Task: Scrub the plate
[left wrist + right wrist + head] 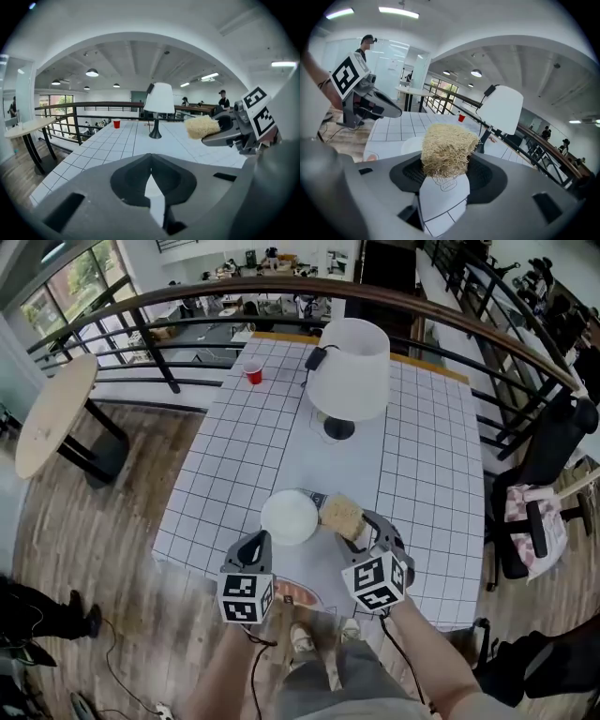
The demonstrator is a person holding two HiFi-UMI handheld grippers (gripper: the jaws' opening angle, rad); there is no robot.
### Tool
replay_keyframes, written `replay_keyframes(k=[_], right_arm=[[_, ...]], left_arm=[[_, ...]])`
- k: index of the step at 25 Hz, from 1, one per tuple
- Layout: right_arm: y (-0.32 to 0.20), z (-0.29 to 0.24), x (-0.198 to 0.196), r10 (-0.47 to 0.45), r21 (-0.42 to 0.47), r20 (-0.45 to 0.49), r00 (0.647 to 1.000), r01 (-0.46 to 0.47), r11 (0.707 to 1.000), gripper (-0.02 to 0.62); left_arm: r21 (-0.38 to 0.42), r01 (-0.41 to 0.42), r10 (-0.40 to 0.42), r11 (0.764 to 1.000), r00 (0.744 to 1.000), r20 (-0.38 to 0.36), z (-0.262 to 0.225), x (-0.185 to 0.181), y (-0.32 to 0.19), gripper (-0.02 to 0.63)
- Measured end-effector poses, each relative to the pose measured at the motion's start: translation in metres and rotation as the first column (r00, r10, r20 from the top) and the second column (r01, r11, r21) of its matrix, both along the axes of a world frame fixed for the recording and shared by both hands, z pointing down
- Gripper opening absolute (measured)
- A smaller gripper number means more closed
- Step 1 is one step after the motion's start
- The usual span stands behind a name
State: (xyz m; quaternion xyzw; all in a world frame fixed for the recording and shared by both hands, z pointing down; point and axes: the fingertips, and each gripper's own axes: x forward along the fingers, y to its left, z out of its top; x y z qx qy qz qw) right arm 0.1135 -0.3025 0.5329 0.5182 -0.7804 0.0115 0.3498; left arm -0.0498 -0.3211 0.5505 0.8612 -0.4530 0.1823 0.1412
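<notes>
Scrubber ready, plate unsecured: the right gripper [364, 527] has its jaws clamped on the lower end of a straw-coloured fibre scrubber [447, 147], most of which stands proud of the grip. The left gripper [261, 542] hovers beside it with its jaws drawn together on nothing. The white plate [289, 517] lies flat on the gridded table [422, 456], between the two tools and close to the near edge. The scrubber sits just at its right rim. Nothing pins the plate, so a firm stroke would likely skate it across the smooth cloth, possibly toward a patterned dish [298, 595] at the table's lip or off the edge. With so little of the scrubber inside the jaws, sideways pressure could also twist it loose. Farther back stands a white-shaded lamp [350, 371], and beyond it a red cup [253, 374], both well apart from the work.
</notes>
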Motion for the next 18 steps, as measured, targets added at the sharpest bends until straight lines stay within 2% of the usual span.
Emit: replay_keyframes(k=[2,4,7,10,16,18], right_arm=[[-0.001,-0.027,-0.006,-0.009,0.037,0.051,0.999,0.007,0.999,0.232],[0.004,-0.056,-0.013,-0.025,0.084,0.066,0.998,0.019,0.996,0.232],[0.016,-0.103,-0.021,-0.058,0.171,0.035,0.998,0.051,0.984,0.232],[0.026,-0.148,-0.030,-0.091,0.251,0.042,0.995,0.078,0.965,0.232],[0.057,-0.227,-0.049,-0.174,0.369,0.149,0.973,0.108,0.923,0.232],[0.069,-0.247,-0.055,-0.214,0.407,0.157,0.964,0.134,0.903,0.232]], left_arm=[[0.052,0.027,-0.023,0.998,0.997,-0.070,-0.030,-0.005,0.001,0.014],[0.109,0.046,-0.034,0.993,0.994,-0.104,-0.061,-0.010,0.007,0.014],[0.183,0.043,-0.023,0.982,0.994,-0.111,-0.103,-0.012,0.020,0.014],[0.258,0.019,0.005,0.966,0.996,-0.092,-0.144,-0.012,0.026,0.014],[0.430,0.016,0.025,0.903,0.996,-0.090,-0.222,-0.017,0.046,0.014],[0.476,0.014,0.030,0.879,0.996,-0.084,-0.244,-0.019,0.058,0.014]])
